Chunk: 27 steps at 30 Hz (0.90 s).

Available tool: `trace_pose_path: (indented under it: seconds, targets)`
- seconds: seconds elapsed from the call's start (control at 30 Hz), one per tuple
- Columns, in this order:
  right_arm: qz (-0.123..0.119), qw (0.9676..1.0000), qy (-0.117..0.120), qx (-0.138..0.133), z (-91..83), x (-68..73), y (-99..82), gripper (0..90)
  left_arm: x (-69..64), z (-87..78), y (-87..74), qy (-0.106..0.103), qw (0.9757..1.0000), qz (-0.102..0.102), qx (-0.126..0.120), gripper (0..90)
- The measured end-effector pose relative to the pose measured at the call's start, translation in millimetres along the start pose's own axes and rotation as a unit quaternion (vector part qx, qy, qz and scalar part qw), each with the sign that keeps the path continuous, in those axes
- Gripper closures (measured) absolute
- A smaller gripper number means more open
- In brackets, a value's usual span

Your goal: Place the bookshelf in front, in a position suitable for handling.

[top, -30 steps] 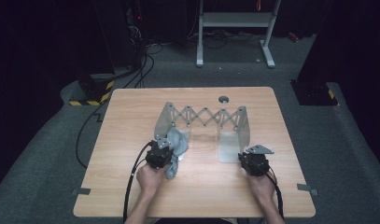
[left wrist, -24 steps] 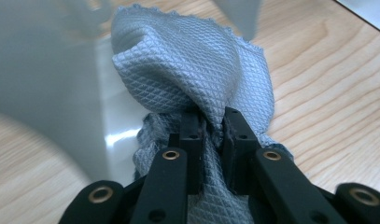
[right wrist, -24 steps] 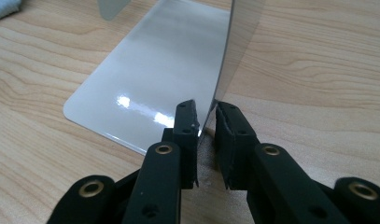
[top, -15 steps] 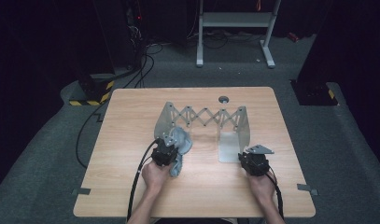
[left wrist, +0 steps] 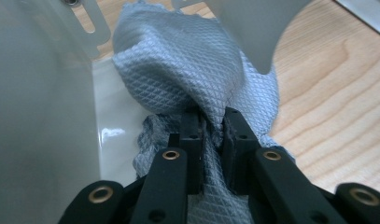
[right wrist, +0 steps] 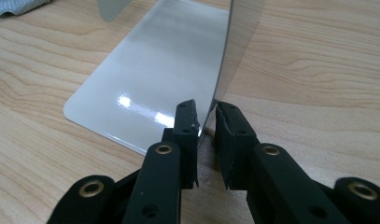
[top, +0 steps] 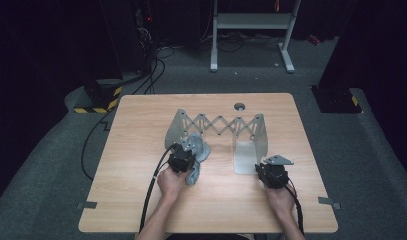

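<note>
A metal folding rack (top: 221, 124) with a scissor lattice stands mid-table between two end plates. My left gripper (top: 187, 152) is shut on a grey textured cloth (top: 200, 150) and holds it beside the left end plate (top: 175, 131). In the left gripper view the cloth (left wrist: 178, 56) bulges out past the closed jaws of the left gripper (left wrist: 214, 123), right up against the plate's wall (left wrist: 38, 93). My right gripper (top: 266, 164) is at the right end plate (top: 258, 135). In the right gripper view the right gripper (right wrist: 206, 116) pinches the upright wall's thin edge (right wrist: 243, 28) above the flat base (right wrist: 155, 70).
The wooden table (top: 141, 210) has a round cable hole (top: 239, 106) behind the rack. Each gripper trails a black cable back toward the person. Beyond the table, cables (top: 151, 65) lie on the floor and a white frame (top: 251, 22) stands there.
My left hand has carried the cloth a little to the right and farther in, closer to the left end plate. The right hand has kept still.
</note>
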State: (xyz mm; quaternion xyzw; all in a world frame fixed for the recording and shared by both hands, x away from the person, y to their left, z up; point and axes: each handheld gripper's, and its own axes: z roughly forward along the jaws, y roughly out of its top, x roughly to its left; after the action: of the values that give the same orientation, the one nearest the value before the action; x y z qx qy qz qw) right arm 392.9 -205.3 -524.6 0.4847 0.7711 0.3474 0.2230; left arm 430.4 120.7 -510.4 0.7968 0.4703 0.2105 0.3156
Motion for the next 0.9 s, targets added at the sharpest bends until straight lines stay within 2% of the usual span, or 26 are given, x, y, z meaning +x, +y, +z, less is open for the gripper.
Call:
trace_pose_path:
  seconds: [0.23,0.33,0.53,0.63,0.7,0.9]
  targets:
    - [0.000,1.0000,0.001,0.000,0.0,-0.3,0.0,79.1,9.8,-2.6,-1.1,0.019,0.9998,-0.007,0.008,80.2]
    - [0.001,1.0000,0.001,0.000,0.0,-0.3,0.0,79.1,12.6,-1.5,-0.2,0.018,0.9998,-0.009,0.010,80.2]
    - [0.002,1.0000,0.001,0.001,0.0,-0.2,0.0,79.1,6.4,8.6,10.9,0.008,0.9999,-0.009,0.010,80.2]
    - [0.003,1.0000,0.001,0.001,-0.1,-0.2,0.0,79.1,6.0,11.1,13.8,0.009,0.9999,-0.009,0.011,80.2]
    - [0.003,1.0000,0.001,0.001,-0.1,-0.3,0.0,79.1,8.6,9.6,13.5,0.017,0.9997,-0.004,0.017,80.2]
    - [0.001,1.0000,0.001,0.001,0.0,-0.4,0.0,79.1,18.9,6.0,9.5,0.036,0.9989,-0.019,0.024,80.2]
